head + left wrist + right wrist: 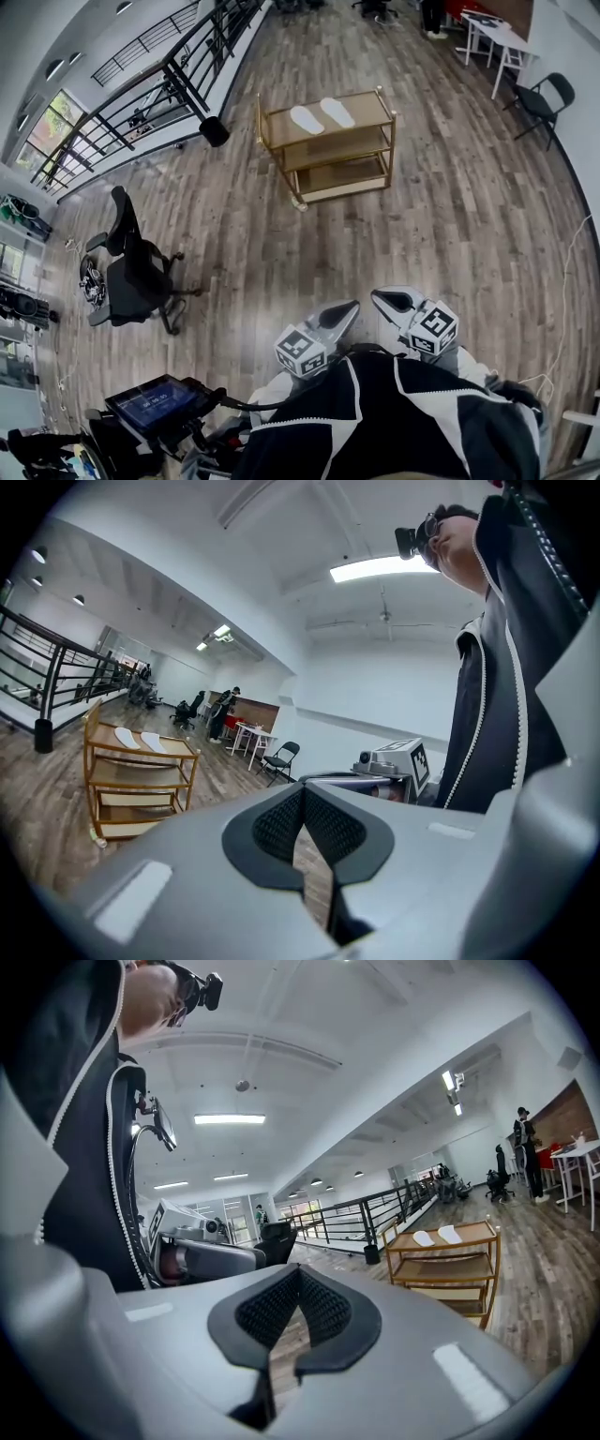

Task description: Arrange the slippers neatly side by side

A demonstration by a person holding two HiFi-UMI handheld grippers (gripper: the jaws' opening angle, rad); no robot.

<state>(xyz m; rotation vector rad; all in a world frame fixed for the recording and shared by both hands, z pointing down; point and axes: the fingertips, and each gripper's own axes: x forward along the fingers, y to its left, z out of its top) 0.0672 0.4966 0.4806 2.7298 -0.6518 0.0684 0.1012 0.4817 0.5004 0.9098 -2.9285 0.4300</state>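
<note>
The slippers (307,119) are seen side by side atop the cart (370,108); little seems left. The left gripper (345,312) and right gripper (384,300) are closed on nothing, well apart from the cart.

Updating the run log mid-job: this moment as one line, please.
left gripper: jaws shut, empty | right gripper: jaws shut, empty | white slippers: side by side on cart top shelf | contact: none

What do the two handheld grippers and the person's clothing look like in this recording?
Both are pale grey, wedge-shaped shells. The left gripper and right gripper each carry a white cube with black square markers, and their fingers are lined with black, finely textured pads. The person wears a black jacket with white panels and white piping.
</note>
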